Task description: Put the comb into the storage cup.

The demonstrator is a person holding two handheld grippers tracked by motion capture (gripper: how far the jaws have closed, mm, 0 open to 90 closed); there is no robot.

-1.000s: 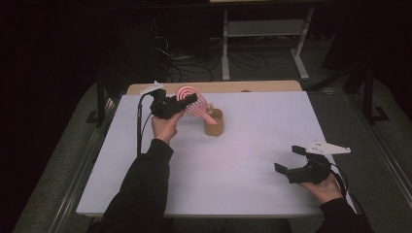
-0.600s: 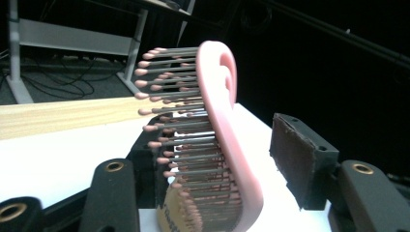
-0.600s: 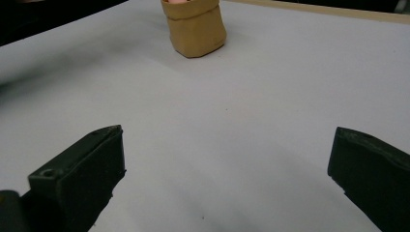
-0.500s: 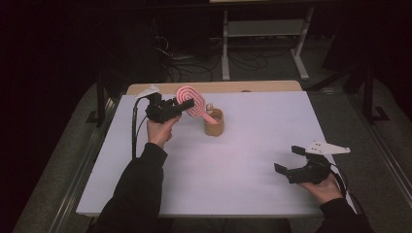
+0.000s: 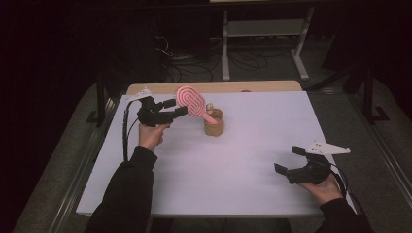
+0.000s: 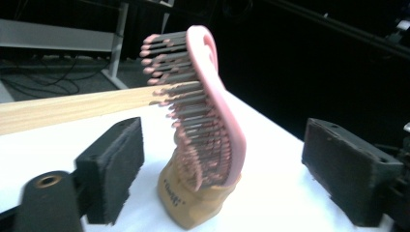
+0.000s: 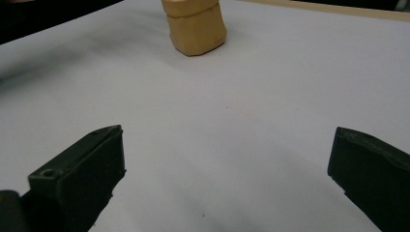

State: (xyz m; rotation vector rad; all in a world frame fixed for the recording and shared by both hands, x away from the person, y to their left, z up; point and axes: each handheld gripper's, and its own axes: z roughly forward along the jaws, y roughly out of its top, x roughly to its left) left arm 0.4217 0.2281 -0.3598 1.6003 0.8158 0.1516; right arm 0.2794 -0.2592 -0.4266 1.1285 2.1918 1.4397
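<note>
A pink hairbrush [image 5: 192,101] stands handle-down in a small tan cup [image 5: 214,124] at the back middle of the white table [image 5: 243,184]. Its head leans left. My left gripper [image 5: 177,107] hovers just left of the brush head, open and holding nothing. In the left gripper view the brush [image 6: 212,111] and cup [image 6: 193,205] sit between the two wide-apart jaws, bristles facing left, touching neither. My right gripper [image 5: 287,159] rests open near the front right corner. In the right gripper view [image 7: 227,145] it faces the far-off cup [image 7: 196,26].
A wooden strip [image 5: 262,86] runs along the table's back edge. Beyond it stand a metal frame [image 5: 262,29] and cables on the dark floor. The person's dark sleeves come in from the bottom edge.
My left gripper has drawn back to the left from the brush head, which now stands free in the cup. The right gripper has not moved.
</note>
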